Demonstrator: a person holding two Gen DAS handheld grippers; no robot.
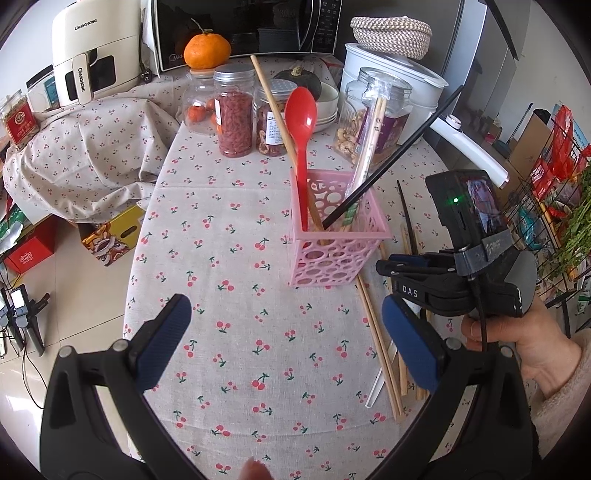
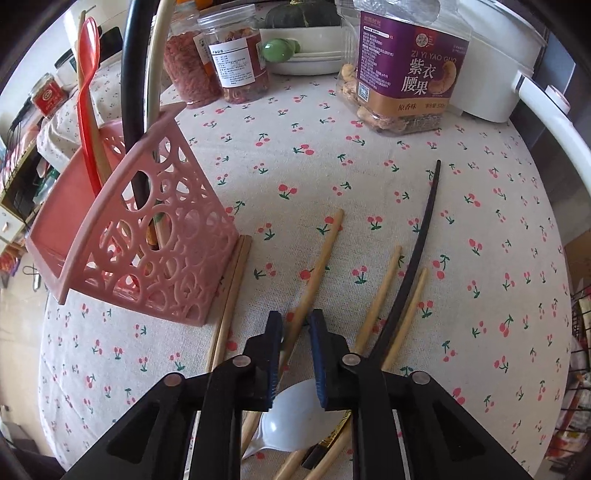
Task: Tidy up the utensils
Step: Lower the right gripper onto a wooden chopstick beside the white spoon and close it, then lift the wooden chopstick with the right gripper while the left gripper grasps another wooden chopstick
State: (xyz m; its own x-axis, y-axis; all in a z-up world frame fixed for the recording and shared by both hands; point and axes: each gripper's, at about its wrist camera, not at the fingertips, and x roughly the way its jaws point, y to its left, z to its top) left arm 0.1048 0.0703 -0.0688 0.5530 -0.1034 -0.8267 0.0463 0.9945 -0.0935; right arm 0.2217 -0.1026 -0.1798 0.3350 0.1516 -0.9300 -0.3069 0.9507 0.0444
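A pink perforated utensil basket (image 1: 338,240) (image 2: 147,251) stands on the cherry-print tablecloth. It holds a red spoon (image 1: 302,114) (image 2: 88,92), a wooden chopstick (image 1: 280,122), a black chopstick (image 1: 399,151) and a wrapped pair. Several wooden chopsticks (image 2: 317,273) and a black chopstick (image 2: 417,251) lie loose right of the basket. A white spoon (image 2: 291,417) lies under my right gripper. My left gripper (image 1: 286,347) is open and empty, in front of the basket. My right gripper (image 2: 295,332) hangs low over a wooden chopstick, its jaws narrowly apart around it.
Jars of dried goods (image 1: 234,114) (image 2: 406,62), stacked bowls (image 1: 327,107), a squash, a rice cooker (image 1: 391,77), a microwave (image 1: 243,29) and an orange (image 1: 207,51) crowd the table's back. A wire rack (image 1: 554,206) stands at the right. The table's left edge drops to the floor.
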